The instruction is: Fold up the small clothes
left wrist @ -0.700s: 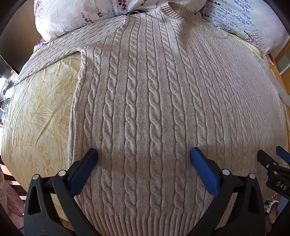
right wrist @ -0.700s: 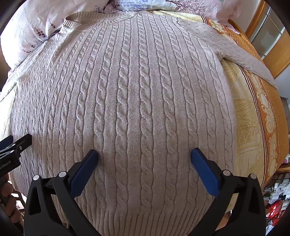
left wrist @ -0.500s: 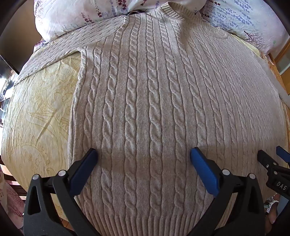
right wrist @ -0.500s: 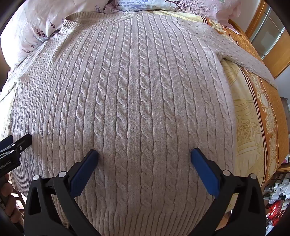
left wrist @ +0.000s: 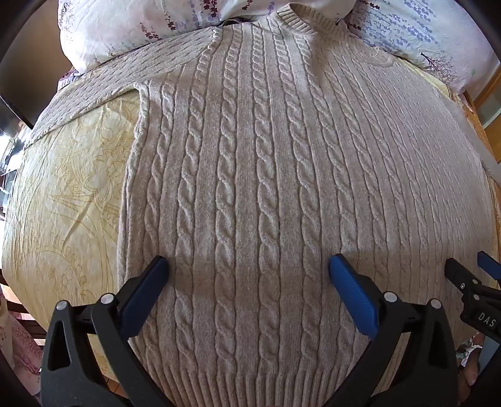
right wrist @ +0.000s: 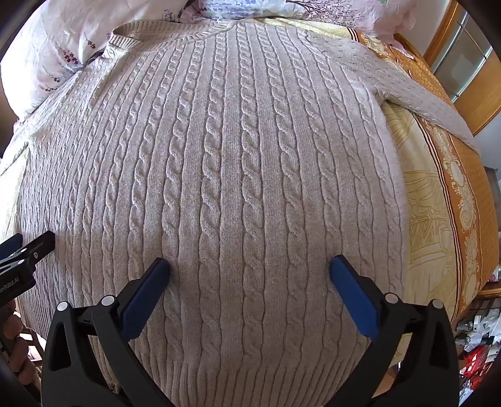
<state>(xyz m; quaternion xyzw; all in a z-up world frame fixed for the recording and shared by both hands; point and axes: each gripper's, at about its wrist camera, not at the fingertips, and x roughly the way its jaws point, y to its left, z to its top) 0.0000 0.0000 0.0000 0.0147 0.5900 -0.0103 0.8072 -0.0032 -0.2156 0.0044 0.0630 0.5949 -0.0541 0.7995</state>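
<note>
A beige cable-knit sweater [left wrist: 250, 175] lies flat, front up, on a bed, collar far and ribbed hem near; it also fills the right wrist view [right wrist: 225, 175]. Its left sleeve [left wrist: 103, 84] stretches out to the left, its right sleeve [right wrist: 429, 106] to the right. My left gripper [left wrist: 249, 269] is open and empty above the lower left part of the sweater. My right gripper [right wrist: 250, 269] is open and empty above the lower right part. Each gripper shows at the edge of the other's view, the right one [left wrist: 469, 285] and the left one [right wrist: 25, 253].
The bed has a yellow patterned sheet [left wrist: 62, 194] with an orange border [right wrist: 463, 200] on the right. Floral pillows [left wrist: 131, 28] lie beyond the collar. A wooden cabinet [right wrist: 469, 69] stands at the far right. Clutter [right wrist: 476, 344] lies on the floor to the right.
</note>
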